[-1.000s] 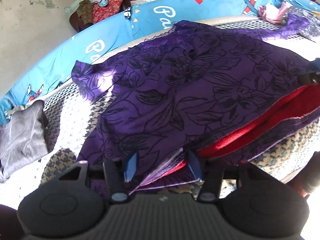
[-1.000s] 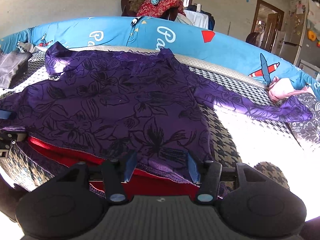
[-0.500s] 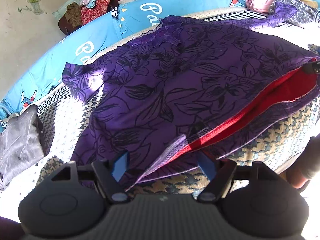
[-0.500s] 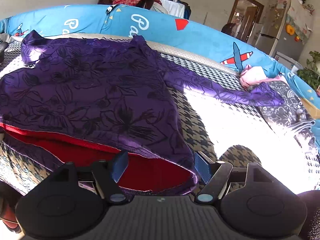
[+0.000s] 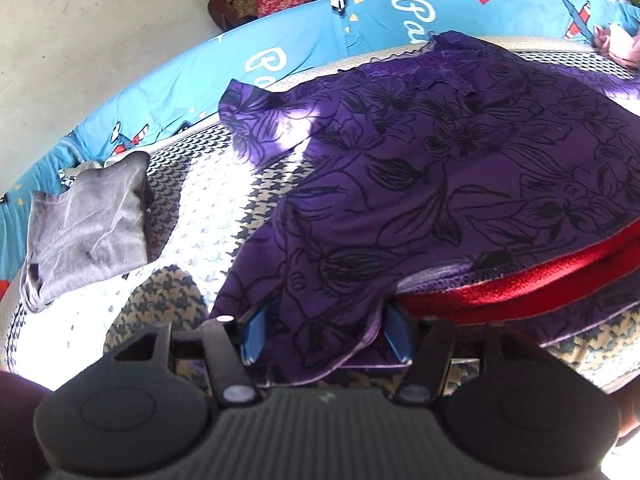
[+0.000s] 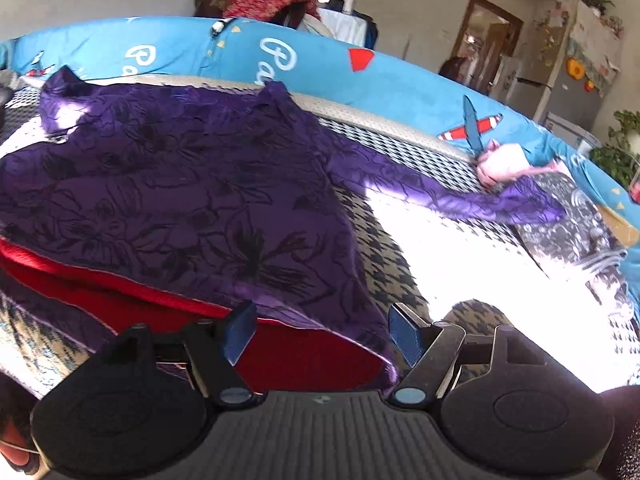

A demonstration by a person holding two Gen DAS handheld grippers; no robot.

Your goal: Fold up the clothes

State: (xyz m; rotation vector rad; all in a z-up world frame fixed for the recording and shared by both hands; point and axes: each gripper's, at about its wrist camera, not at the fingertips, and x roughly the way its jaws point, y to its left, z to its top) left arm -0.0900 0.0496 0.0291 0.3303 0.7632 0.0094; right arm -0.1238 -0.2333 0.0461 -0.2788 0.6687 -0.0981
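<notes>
Purple floral top [image 5: 460, 184] lies spread flat on the houndstooth bed cover [image 5: 224, 208], both sleeves out to the sides, red lining [image 5: 500, 292] showing at the near hem. Both grippers sit at that hem, one per corner.

Left gripper [image 5: 326, 334]: jaws closing, hem corner fabric between them, bunched up; pads don't look fully pressed on it yet. Right gripper [image 6: 322, 334]: jaws spread wide, the other hem corner and lining lie between them, no pinch.

Step looks like grabbing the bottom hem to fold it up toward the collar. To do it well: catch both layers, purple shell plus red lining, else the lining drags behind. Bite deep enough that the cloth doesn't slip. Close the right side before lifting so both corners rise evenly. Probably fold the sleeves in first or the result stays wide. Folded grey garment [image 5: 88, 224] lies well apart at left, not in the way.
</notes>
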